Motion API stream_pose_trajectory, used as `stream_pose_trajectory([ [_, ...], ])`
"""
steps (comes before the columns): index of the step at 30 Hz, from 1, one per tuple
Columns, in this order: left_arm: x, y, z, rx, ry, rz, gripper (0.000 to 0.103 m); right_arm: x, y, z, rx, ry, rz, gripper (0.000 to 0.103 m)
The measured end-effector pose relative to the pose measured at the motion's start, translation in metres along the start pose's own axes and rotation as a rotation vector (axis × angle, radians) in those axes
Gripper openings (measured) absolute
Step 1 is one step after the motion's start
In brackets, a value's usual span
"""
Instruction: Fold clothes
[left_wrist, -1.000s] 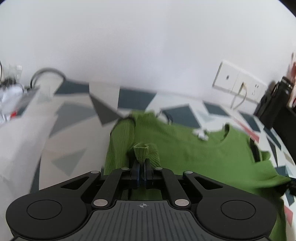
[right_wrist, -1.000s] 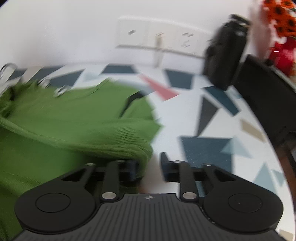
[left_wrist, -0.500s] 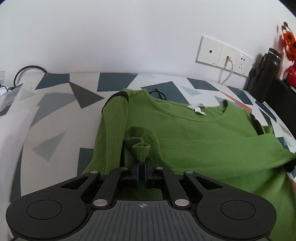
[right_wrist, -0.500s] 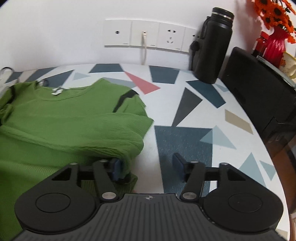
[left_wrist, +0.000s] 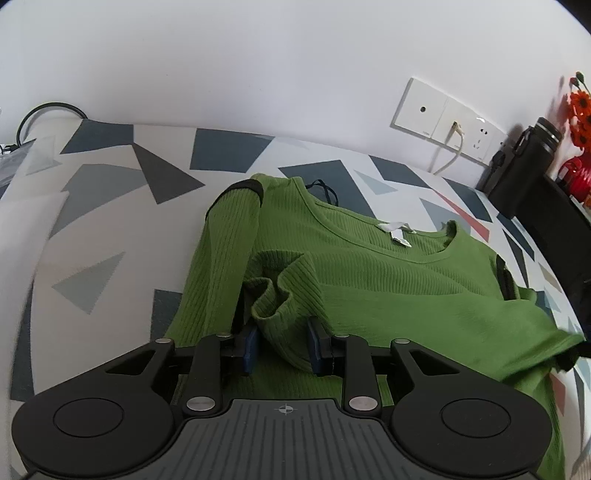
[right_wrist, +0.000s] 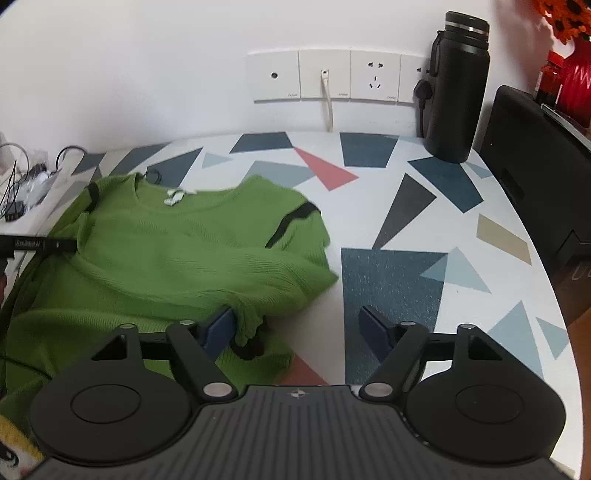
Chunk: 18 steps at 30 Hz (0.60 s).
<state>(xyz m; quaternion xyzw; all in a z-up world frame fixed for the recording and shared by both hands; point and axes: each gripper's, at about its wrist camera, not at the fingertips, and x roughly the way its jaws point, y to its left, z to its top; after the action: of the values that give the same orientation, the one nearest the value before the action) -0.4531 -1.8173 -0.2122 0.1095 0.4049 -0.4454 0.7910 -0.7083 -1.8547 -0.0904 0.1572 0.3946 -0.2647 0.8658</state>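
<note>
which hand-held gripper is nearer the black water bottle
Right. The right hand-held gripper is at the green sweater's bottle-side edge; the left hand-held gripper is at the far sleeve, with the black water bottle well beyond.

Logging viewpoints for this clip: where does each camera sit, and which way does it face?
Left wrist: on the left tool, looking down along its opening fingers, a green sweater cuff between them; only the tool shows.
Right wrist: on the right tool, looking down over the patterned tabletop toward the wall sockets and black bottle; fingers opening, cuff by one.
Shared: sweater, sockets, bottle.
</note>
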Motion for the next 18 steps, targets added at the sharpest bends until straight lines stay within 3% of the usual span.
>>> stream_pose_trajectory([
  [3, -0.007, -0.001, -0.002, 0.032, -0.01, 0.018, 0.007, -0.003, -0.01, -0.002, 0.038, 0.0, 0.011, 0.075],
  [6, -0.013, -0.005, -0.007, 0.073, -0.02, 0.032, 0.006, -0.002, -0.026, 0.001, 0.161, -0.038, 0.021, 0.075],
  [11, -0.014, -0.013, -0.014, 0.126, -0.029, 0.063, 0.005, 0.034, -0.045, 0.013, 0.358, -0.064, -0.015, 0.073],
  [16, -0.013, -0.012, -0.017, 0.123, -0.027, 0.074, 0.005, 0.078, -0.037, 0.021, 0.375, 0.024, -0.042, 0.046],
  [18, -0.012, -0.012, -0.019, 0.118, -0.023, 0.078, 0.006, 0.085, -0.03, 0.024, 0.362, 0.038, -0.051, 0.042],
])
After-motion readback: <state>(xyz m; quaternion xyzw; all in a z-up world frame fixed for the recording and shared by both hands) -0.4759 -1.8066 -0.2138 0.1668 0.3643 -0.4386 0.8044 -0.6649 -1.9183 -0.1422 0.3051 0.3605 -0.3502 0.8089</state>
